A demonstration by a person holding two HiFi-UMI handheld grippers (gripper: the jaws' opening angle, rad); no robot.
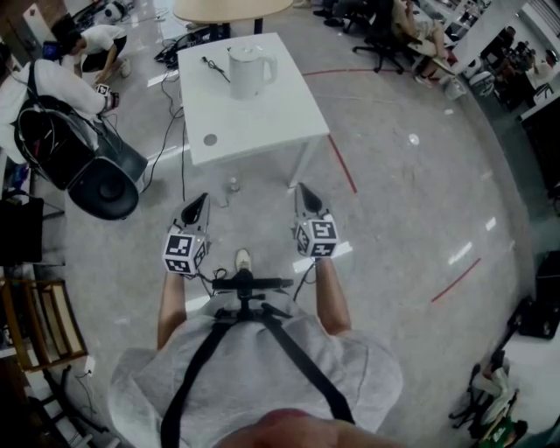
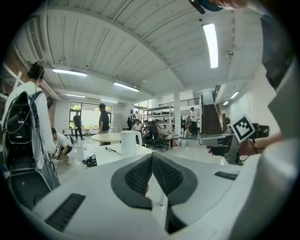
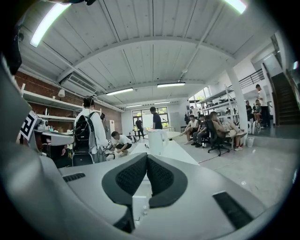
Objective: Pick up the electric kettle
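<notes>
This is a large open workroom, between an office and a lab, with a polished grey floor (image 1: 411, 201), a white vaulted ceiling (image 3: 150, 51) and long strip lights (image 2: 211, 42). Beyond the white desk (image 1: 254, 114) people sit on office chairs (image 1: 381, 39) near storage shelves (image 3: 213, 102). Beside the desk, cables (image 1: 183, 157) and red tape lines (image 1: 343, 166) lie on the floor.

The floor (image 1: 411, 175) was grey polished concrete, glossy with reflected light and crossed by thin red lines (image 1: 343, 166). A white square surface (image 1: 254, 122) stood on it, with a round pale-topped table (image 1: 232, 9) just beyond and black cables (image 2: 89, 161) trailing on the floor beside it. Overhead ran a white ribbed, vaulted ceiling (image 3: 154, 47) carrying long tube lights (image 2: 211, 40). A red brick wall (image 3: 33, 86) lined one side and bright windows (image 3: 164, 112) closed the far end. A white column (image 2: 177, 110), a dark staircase (image 2: 208, 119) and black office chairs (image 3: 219, 149) stood on the other side.
</notes>
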